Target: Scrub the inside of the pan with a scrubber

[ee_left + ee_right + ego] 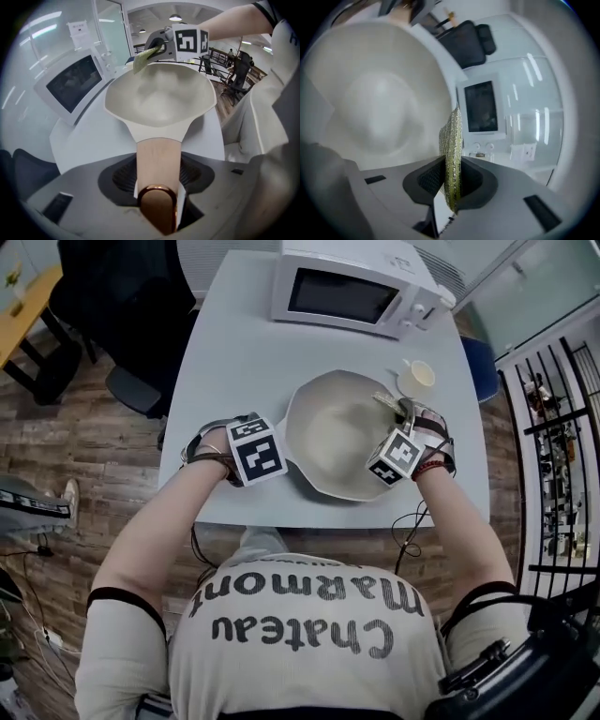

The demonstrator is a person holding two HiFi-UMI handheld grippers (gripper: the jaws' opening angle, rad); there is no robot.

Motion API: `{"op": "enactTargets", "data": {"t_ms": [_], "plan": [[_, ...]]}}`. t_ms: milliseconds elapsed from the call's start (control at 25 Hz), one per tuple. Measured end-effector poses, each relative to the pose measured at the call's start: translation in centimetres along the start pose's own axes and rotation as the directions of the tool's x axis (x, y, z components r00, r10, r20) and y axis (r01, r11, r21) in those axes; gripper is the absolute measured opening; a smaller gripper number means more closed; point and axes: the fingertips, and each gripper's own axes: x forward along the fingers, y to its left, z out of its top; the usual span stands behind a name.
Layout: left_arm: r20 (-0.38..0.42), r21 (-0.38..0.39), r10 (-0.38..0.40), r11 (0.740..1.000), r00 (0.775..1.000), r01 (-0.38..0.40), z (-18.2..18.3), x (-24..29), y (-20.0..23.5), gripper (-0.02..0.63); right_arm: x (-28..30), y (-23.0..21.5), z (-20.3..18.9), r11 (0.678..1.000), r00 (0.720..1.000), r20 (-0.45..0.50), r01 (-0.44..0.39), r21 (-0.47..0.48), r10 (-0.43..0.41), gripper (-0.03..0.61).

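At pan (337, 439) rim — thin yellow-green scrubber (452, 154)

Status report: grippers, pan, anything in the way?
Left gripper clamps pan handle. Right gripper pinches scrubber at far rim of pan. Cup close beside right gripper.

Both grippers loaded, arms out in front of me.
My left gripper (158, 206) points steeply down, jaws clamped on the pan handle (158, 159). My right gripper (452, 187) tilts gently downward, pinching the scrubber (452, 140) edge-on. Left forearm (159, 521) and right forearm (464, 521) reach forward, elbows out.
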Motion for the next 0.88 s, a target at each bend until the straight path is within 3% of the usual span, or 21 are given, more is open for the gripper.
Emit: {"op": "enactTargets", "data": {"t_ms": [80,160,200,240,360,400,480,560,640,720,760,800,880], "plan": [[0.013,0.0,0.1,0.995,0.995,-0.1,-0.1,-0.3,1.1,0.296,-1.8,-1.2,-0.7,0.963,0.998,0.053,0.015,0.269,-0.031,0.055],[0.023,-0.008,0.184,0.983,0.983,-0.184,-0.4,-0.8,1.7,0.35,-3.9,-2.1,-1.5,0.86,0.992,0.12,-0.025,0.51,-0.043,0.055],[0.032,-0.017,0.214,0.977,0.976,-0.214,-0.4,-1.2,1.7,0.371,-5.4,-2.7,-1.9,0.784,0.984,0.169,-0.062,0.618,-0.055,0.055],[0.048,-0.029,0.238,0.971,0.97,-0.237,-0.3,-1.8,1.6,0.373,-7.0,-3.4,-2.2,0.687,0.973,0.222,-0.113,0.718,-0.071,0.055],[0.167,-0.104,0.318,0.947,0.933,-0.305,1.8,-5.4,1.6,0.376,-11.2,-4.7,-3.6,0.328,0.933,0.345,-0.295,0.898,-0.105,0.055],[0.23,-0.153,0.356,0.932,0.906,-0.327,3.0,-7.1,1.5,0.376,-12.2,-4.7,-4.1,0.22,0.92,0.377,-0.348,0.911,-0.106,0.055],[0.371,-0.283,0.418,0.901,0.829,-0.328,5.5,-11.0,1.0,0.376,-14.2,-4.7,-4.3,0.039,0.881,0.458,-0.457,0.889,-0.121,0.055],[0.518,-0.406,0.429,0.885,0.74,-0.228,8.2,-14.3,-0.7,0.363,-16.4,-5.0,-3.8,-0.094,0.819,0.547,-0.567,0.819,-0.175,0.055],[0.646,-0.485,0.411,0.872,0.643,-0.071,10.5,-16.8,-3.3,0.347,-18.6,-5.1,-3.4,-0.166,0.757,0.609,-0.649,0.742,-0.238,0.055],[0.724,-0.53,0.416,0.846,0.551,0.057,12.1,-18.5,-5.8,0.328,-20.8,-4.8,-3.2,-0.186,0.698,0.658,-0.713,0.676,-0.282,0.055],[0.74,-0.545,0.423,0.833,0.523,0.096,12.6,-18.9,-6.8,0.324,-21.8,-4.5,-3.2,-0.188,0.673,0.677,-0.737,0.65,-0.297,0.055],[0.743,-0.555,0.426,0.823,0.517,0.118,12.9,-19.0,-7.9,0.322,-22.7,-4.2,-3.4,-0.193,0.653,0.691,-0.755,0.627,-0.31,0.055],[0.729,-0.56,0.418,0.82,0.542,0.122,13.2,-18.5,-9.6,0.319,-24.2,-4.0,-4.1,-0.219,0.622,0.704,-0.782,0.584,-0.344,0.055]]}}
